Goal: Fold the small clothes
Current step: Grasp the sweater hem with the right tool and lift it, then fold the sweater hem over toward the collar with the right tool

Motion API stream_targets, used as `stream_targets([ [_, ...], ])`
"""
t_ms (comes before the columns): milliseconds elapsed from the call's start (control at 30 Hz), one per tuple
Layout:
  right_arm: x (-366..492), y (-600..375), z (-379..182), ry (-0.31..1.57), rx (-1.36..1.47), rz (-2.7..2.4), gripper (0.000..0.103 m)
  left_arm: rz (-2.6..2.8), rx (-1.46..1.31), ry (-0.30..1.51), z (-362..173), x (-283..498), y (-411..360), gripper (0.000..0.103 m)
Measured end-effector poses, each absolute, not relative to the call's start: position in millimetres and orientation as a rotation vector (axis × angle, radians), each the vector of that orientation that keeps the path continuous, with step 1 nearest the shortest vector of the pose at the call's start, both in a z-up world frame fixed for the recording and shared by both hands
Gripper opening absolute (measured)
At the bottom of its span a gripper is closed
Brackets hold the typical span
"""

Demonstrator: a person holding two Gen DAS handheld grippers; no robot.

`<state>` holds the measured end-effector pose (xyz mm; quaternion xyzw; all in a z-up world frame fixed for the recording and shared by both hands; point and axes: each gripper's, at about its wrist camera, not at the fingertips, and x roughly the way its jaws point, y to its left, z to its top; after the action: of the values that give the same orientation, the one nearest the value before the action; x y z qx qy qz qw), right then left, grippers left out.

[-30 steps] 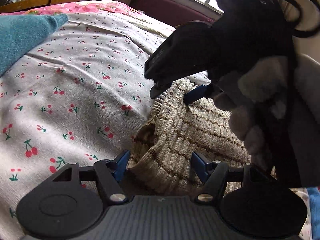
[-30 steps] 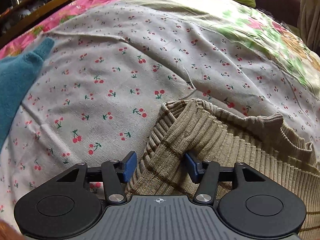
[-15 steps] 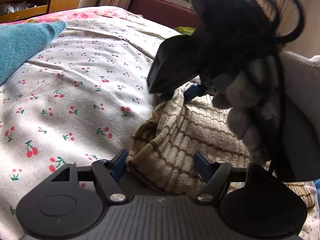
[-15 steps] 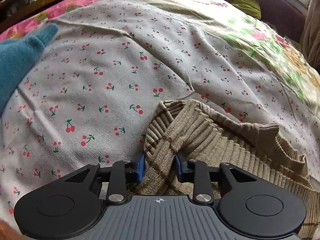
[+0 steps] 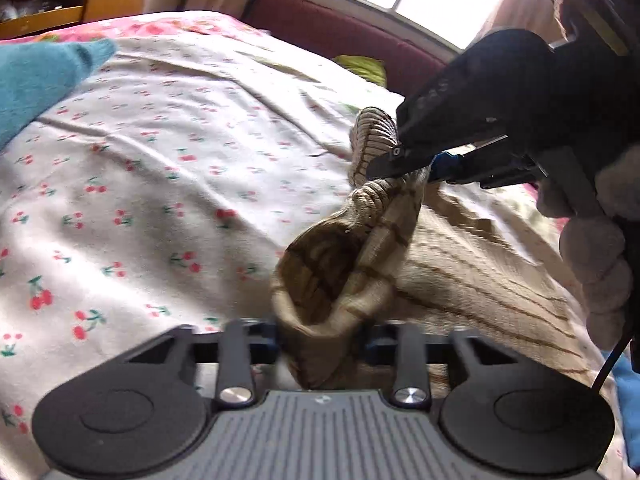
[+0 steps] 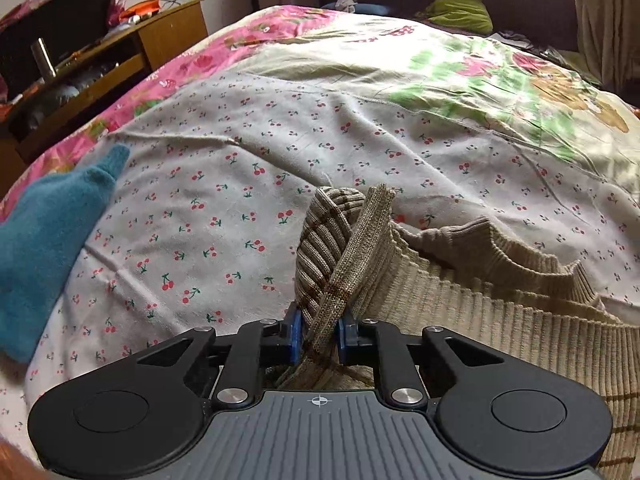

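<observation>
1. Sweater, beige ribbed knit with thin brown stripes, lies on the bed right in front of us, one end bunched and raised off the cherry-print sheet, the rest spread flat toward our right.

2. Our left gripper is closing its fingers on a thick bundled fold of the knit; the cloth fills the gap between them and bulges above.

3. Our right gripper is closing as well, its blue fingers pressing a narrow ribbed band that stands up out of them like a strap.

4. We judge the knit soft, light and stretchy. It will sag and drag whatever is not lifted, and the ribbing gives good friction, so slipping looks unlikely. Pulling hard could stretch the edge out of shape.

5. Best holds seem to be the firm ribbed edges, such as the hem or the neckline, not the loose middle.

6. Open sheet stretches ahead and to the left, giving room to lay the garment out.

7. Limits: a blue garment lies at the far left, the flowered quilt beyond, and a wooden cabinet stands off the bed. Our two grippers sit near each other, so we watch for collisions.
</observation>
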<state>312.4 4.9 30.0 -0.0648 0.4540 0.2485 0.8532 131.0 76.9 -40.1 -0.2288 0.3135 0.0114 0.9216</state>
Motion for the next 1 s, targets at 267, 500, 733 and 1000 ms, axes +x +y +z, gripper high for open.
stream_targets([
  [267, 299.0, -89.2, 59.1, 0.886, 0.046, 0.507, 0.014, -0.081, -0.308, 0.580, -0.9, 123.0, 27.2, 0.030],
  [500, 297.1, -203.7, 69.2, 0.833, 0.181, 0.392, 0.013, -0.299, -0.179, 0.555, 36.0, 140.6, -76.9, 0.029],
  [733, 303.3, -290.4, 20.6, 0.889, 0.312, 0.262, 0.013, -0.429, -0.033, 0.639, 18.1, 162.7, -175.6, 0.029],
  [1000, 294.3, -322.9, -8.1, 0.900, 0.418, 0.271, 0.018, -0.421, 0.059, 0.693, -0.7, 167.5, -197.8, 0.034],
])
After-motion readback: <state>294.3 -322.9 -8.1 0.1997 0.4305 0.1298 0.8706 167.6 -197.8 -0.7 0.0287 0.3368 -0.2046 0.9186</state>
